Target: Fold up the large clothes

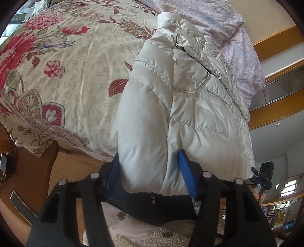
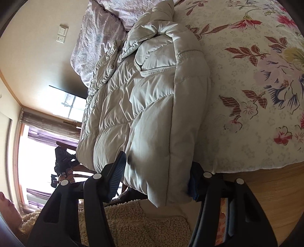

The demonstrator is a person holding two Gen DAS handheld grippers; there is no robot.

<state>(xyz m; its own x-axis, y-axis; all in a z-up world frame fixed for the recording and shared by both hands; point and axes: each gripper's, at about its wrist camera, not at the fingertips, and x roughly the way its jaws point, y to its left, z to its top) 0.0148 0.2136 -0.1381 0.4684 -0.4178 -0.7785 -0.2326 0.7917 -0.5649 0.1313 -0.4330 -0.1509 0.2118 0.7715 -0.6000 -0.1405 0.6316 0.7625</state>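
Puffer jacket [image 1: 190, 114] hem pinched by L gripper [image 1: 150, 171] & R gripper [image 2: 157, 171], both angled down.

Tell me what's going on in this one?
A person is folding a pale puffer jacket on a bed with a floral cover. Each hand works a tool. The left tool and the right tool both have their blue pads pressed on the jacket's near end, which hangs over the bed's edge. The rest of the jacket lies bunched along the bed toward a lilac pillow.
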